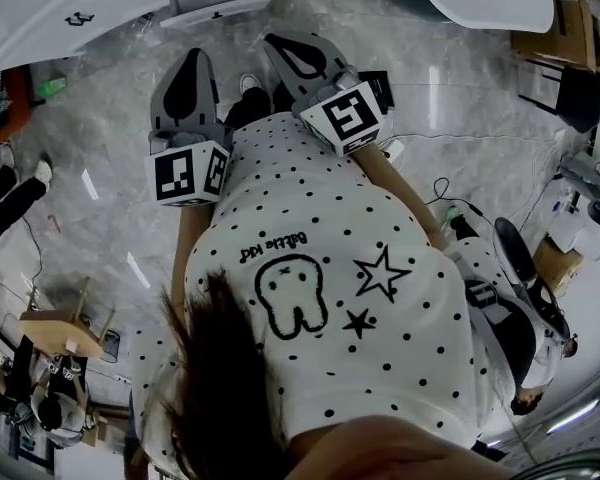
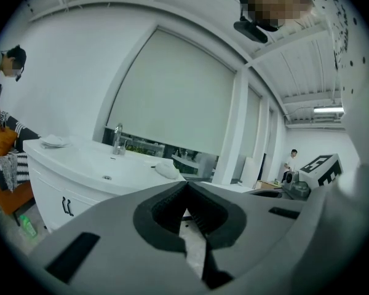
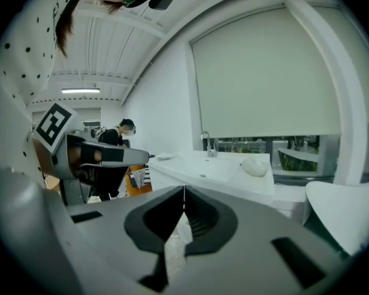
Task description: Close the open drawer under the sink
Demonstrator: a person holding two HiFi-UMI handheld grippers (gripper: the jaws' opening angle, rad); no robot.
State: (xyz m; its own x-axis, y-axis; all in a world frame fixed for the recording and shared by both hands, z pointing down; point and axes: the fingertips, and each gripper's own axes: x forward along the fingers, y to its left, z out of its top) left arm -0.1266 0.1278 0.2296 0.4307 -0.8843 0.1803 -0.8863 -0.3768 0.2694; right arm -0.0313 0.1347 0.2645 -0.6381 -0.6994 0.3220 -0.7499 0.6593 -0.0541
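Observation:
The white sink cabinet (image 2: 80,177) stands to the left in the left gripper view, with a chrome tap (image 2: 118,139) and black door handles (image 2: 66,206) on its front. No open drawer can be made out on it. In the right gripper view the same sink counter (image 3: 215,168) lies ahead, a little to the right. My left gripper (image 2: 186,186) is shut with nothing in it and is some way from the cabinet. My right gripper (image 3: 184,192) is also shut and empty. In the head view both the left gripper (image 1: 193,56) and the right gripper (image 1: 276,40) are held out over the marble floor.
A person (image 3: 120,137) stands at the far end of the sink. Another person (image 2: 290,163) is far off by the window wall. A wooden stool (image 1: 60,330) and cardboard boxes (image 1: 555,38) stand on the floor. A white cloth (image 3: 254,166) lies on the counter.

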